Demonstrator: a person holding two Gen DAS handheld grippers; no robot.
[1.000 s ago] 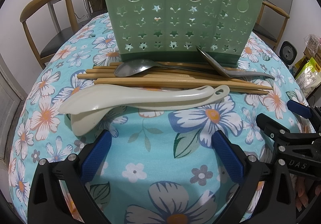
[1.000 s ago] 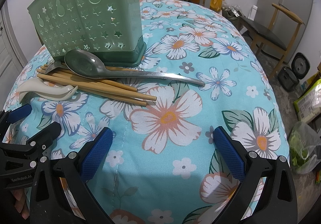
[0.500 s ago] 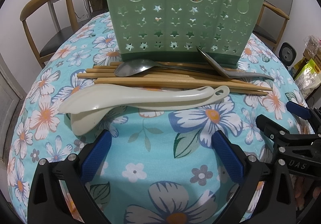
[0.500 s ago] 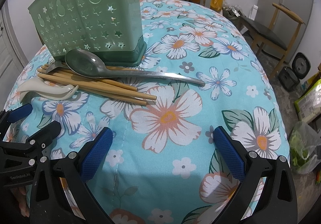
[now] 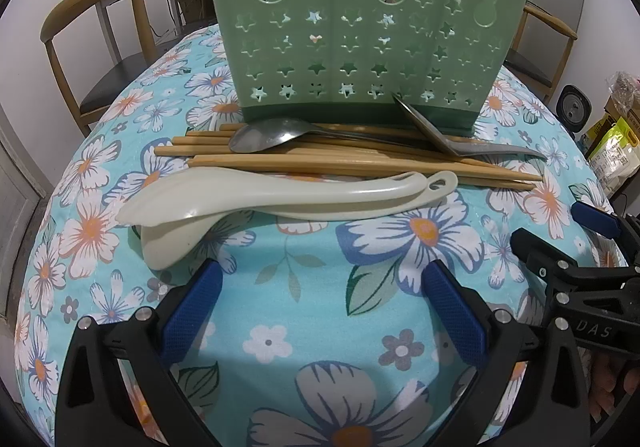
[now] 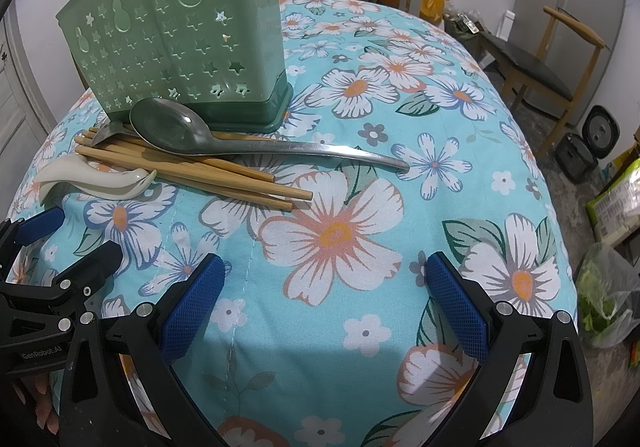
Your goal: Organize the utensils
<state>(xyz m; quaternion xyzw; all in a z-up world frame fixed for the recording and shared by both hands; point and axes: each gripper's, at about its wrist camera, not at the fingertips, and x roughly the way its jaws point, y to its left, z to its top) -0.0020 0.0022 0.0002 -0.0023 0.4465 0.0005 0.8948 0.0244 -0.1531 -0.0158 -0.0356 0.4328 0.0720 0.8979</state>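
Observation:
A green perforated utensil holder [image 5: 360, 27] [image 6: 176, 51] stands upright on the floral tablecloth. In front of it lie several bamboo chopsticks [image 5: 352, 161] [image 6: 192, 169], two metal spoons [image 5: 264, 135] [image 6: 172, 127], one [image 5: 432, 131] leaning on the holder's base, and two cream plastic rice paddles [image 5: 280, 193] [image 6: 96, 177]. My left gripper [image 5: 320, 307] is open and empty, just short of the paddles. My right gripper [image 6: 324, 299] is open and empty, to the right of the chopstick tips. Each gripper shows at the edge of the other's view.
The round table [image 6: 440, 167] drops away on all sides. Wooden chairs [image 5: 100, 27] [image 6: 548, 59] stand around it. A small round appliance [image 6: 600, 135] and bags [image 6: 612, 303] sit on the floor at the right.
Both grippers have crept slightly forward toward the utensils. Nothing on the table has moved.

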